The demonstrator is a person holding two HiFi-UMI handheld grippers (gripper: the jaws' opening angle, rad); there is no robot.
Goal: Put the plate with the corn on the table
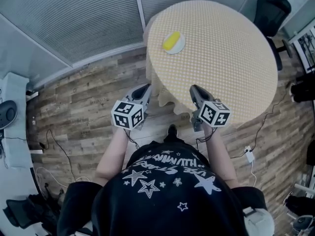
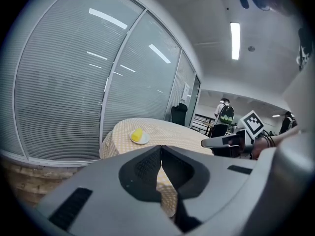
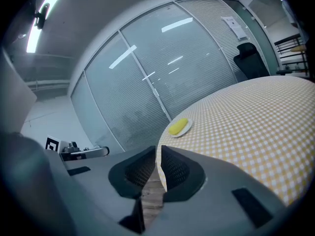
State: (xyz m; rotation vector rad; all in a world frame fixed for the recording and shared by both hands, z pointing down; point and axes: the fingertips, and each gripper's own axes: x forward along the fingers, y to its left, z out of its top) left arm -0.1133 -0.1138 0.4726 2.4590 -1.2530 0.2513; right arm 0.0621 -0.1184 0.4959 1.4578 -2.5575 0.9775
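Note:
A small white plate [image 1: 174, 44] with a yellow corn cob [image 1: 171, 40] sits on the round table with a yellow checked cloth [image 1: 226, 48], near its far left edge. My left gripper [image 1: 145, 88] and right gripper [image 1: 195, 89] hover side by side at the table's near edge, both shut and holding nothing. The left gripper view shows the plate [image 2: 141, 140] and the corn [image 2: 136, 134] beyond the closed left gripper [image 2: 161, 149]. From the right gripper view the corn [image 3: 178, 127] lies past the closed right gripper [image 3: 158, 154].
A glass wall with blinds [image 1: 74, 18] curves behind the table. A black office chair [image 1: 272, 9] stands at the far right. Cables and a white power adapter [image 1: 249, 154] lie on the wooden floor. A person with a backpack [image 2: 226, 113] stands in the distance.

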